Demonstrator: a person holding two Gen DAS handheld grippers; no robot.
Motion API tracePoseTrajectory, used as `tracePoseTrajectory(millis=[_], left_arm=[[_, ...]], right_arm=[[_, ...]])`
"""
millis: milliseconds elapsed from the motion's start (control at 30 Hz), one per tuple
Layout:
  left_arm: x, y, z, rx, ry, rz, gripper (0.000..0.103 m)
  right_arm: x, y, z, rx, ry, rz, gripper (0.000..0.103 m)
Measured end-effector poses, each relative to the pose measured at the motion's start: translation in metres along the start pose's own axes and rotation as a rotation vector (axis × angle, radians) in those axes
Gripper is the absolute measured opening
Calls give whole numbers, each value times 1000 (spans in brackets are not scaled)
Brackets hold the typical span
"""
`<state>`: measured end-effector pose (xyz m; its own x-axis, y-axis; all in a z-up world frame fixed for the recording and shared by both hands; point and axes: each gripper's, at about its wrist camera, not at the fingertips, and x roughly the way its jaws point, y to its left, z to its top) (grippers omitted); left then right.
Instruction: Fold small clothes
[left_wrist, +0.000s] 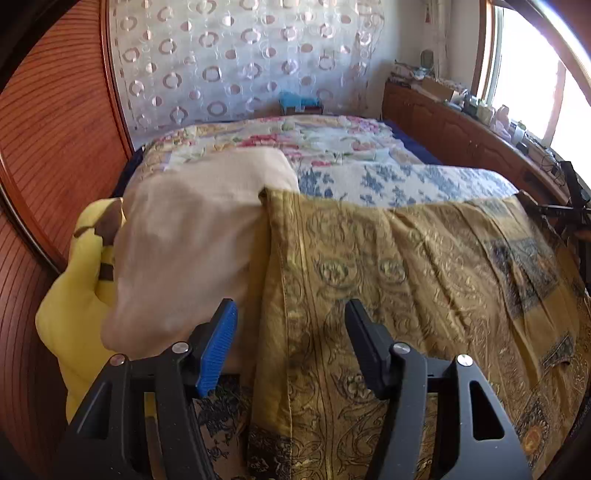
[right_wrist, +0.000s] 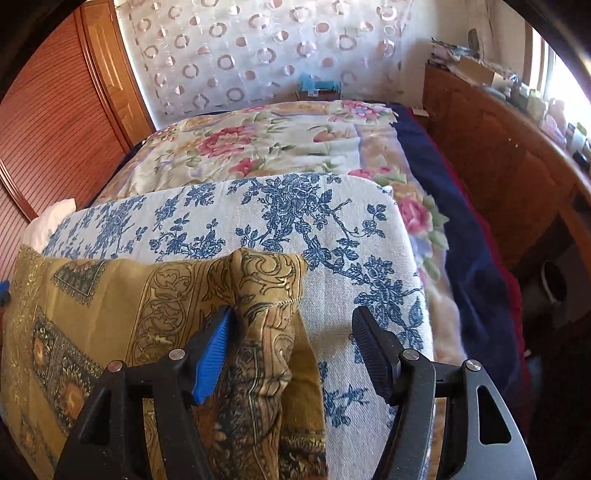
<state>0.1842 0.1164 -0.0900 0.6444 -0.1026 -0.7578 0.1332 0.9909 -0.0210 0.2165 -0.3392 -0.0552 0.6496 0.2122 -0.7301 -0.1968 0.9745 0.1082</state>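
Note:
A gold cloth with dark scroll patterns (left_wrist: 406, 280) lies spread over the near end of the bed. My left gripper (left_wrist: 291, 328) hovers open over the cloth's left hem, with nothing between its blue pad (left_wrist: 221, 339) and its black pad. In the right wrist view the cloth's right corner (right_wrist: 266, 295) is bunched into an upright fold. That fold stands between the jaws of my right gripper (right_wrist: 291, 339) and leans on the blue pad (right_wrist: 212, 354). The black pad is well clear of it, so this gripper is open.
A cream pillow (left_wrist: 192, 236) and a yellow plush toy (left_wrist: 74, 302) lie left of the cloth. Under and beyond it are a blue-flowered white cover (right_wrist: 295, 221) and a pink floral blanket (right_wrist: 251, 144). A wooden wardrobe (left_wrist: 48, 147) stands left; a cluttered wooden shelf (left_wrist: 461, 125) is to the right.

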Motion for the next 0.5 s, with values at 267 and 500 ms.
tracePoseTrajectory(millis=[267, 500], left_arm=[[4, 5, -12, -14, 39, 8, 59], [-7, 1, -21, -14, 28, -44, 16]], right_arm=[[25, 15, -4, -33, -6, 10, 67], [14, 34, -19, -131, -9, 54, 11]])
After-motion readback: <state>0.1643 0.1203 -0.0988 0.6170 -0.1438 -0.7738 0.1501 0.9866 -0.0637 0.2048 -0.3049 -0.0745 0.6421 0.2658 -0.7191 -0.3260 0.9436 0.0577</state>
